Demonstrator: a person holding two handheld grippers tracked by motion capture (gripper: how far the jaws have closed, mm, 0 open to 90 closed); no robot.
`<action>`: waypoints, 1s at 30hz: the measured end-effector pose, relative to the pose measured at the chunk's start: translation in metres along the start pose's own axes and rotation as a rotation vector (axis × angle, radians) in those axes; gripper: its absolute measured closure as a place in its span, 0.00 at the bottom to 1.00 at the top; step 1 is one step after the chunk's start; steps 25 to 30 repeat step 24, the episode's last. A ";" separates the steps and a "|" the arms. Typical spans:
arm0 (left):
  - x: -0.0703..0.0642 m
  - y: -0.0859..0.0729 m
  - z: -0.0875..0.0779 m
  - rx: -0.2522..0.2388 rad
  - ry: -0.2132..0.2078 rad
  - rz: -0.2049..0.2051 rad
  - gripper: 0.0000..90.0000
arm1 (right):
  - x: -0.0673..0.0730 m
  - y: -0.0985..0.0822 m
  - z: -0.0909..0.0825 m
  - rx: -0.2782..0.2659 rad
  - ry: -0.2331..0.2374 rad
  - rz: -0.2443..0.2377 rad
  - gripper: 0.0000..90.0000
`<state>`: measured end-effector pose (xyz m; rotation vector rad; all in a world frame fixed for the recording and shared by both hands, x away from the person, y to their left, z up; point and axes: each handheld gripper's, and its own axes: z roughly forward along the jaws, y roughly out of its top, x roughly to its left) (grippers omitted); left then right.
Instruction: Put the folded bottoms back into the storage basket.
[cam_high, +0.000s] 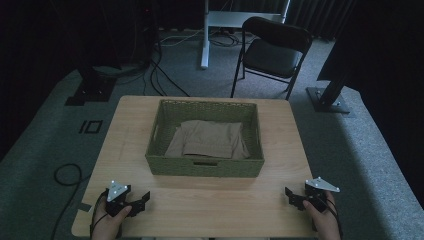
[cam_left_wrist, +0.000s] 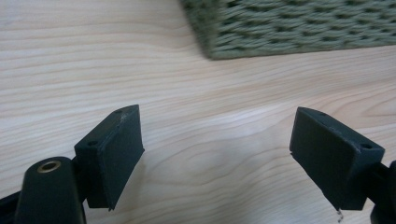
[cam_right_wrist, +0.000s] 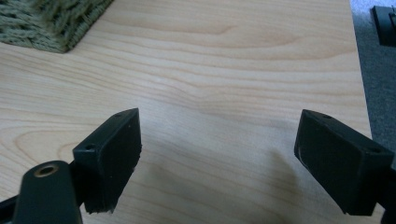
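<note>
On the near edge of the table (cam_high: 280, 210) I hold both claws low, one toward each front corner. The left claw (cam_high: 141, 202) has its jaws spread wide with nothing between them; in the left gripper view I see bare wood between the two pads. The right claw (cam_high: 290, 196) stands equally wide and equally empty.

The basket (cam_high: 205, 167) sits at the table's centre, well apart from both claws. A folded tan cloth (cam_high: 207, 140) lies flat on its floor, squared toward the near wall.

Step in hand, as I judge it: reach into the basket and take the cloth.

1. Raise each claw above the basket rim before moving inward. The woven walls stand tall, and a level approach would strike the near wall.
2. Descend inside the rim, one claw toward each side of the cloth.
3. Keep the jaws wide until the pads straddle a folded edge, then close on the whole stack, not the top layer alone.

Room for movement: the tabletop on both sides of the basket is bare, and so is the strip in front. Each claw sits near the table's front edge, so I avoid drifting back or outward. Inside the basket, the margin between cloth and walls is narrow.
</note>
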<state>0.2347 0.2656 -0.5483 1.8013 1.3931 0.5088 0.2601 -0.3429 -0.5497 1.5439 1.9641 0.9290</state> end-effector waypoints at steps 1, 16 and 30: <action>0.002 0.000 -0.001 -0.007 0.002 -0.015 0.20 | 0.000 -0.001 0.001 0.005 -0.002 0.001 0.16; -0.001 0.003 0.007 0.101 0.194 0.039 0.18 | 0.001 -0.002 0.006 0.037 -0.050 0.002 0.14; -0.002 0.004 0.010 0.099 0.225 0.013 0.18 | 0.002 -0.002 0.006 0.036 -0.056 0.009 0.14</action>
